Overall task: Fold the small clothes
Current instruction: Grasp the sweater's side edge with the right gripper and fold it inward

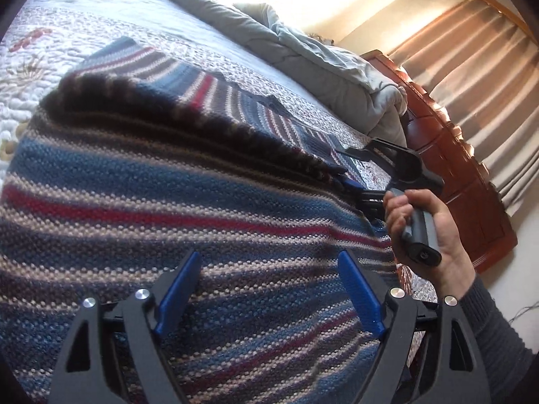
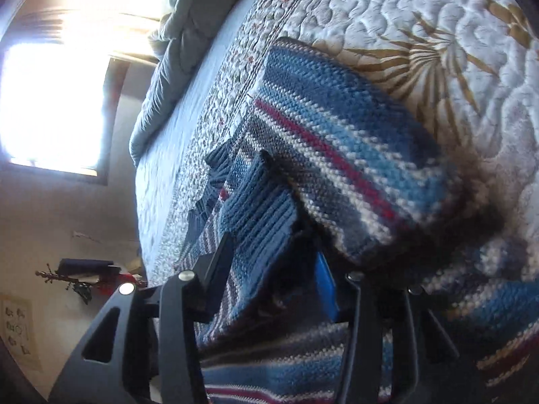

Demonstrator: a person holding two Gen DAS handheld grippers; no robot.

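Fingers [image 1: 360, 294] of your left gripper [image 1: 269, 293] stand apart over the striped knit sweater [image 1: 168, 208], gripping nothing. Beyond them, the quilted bed [image 1: 101, 6] carries the sweater spread flat for folding. Your right gripper [image 2: 273, 279] has its fingers [image 2: 325, 286] around the sweater's ribbed blue edge [image 2: 256, 208], bunched between them; whether they pinch it tight, you cannot tell.
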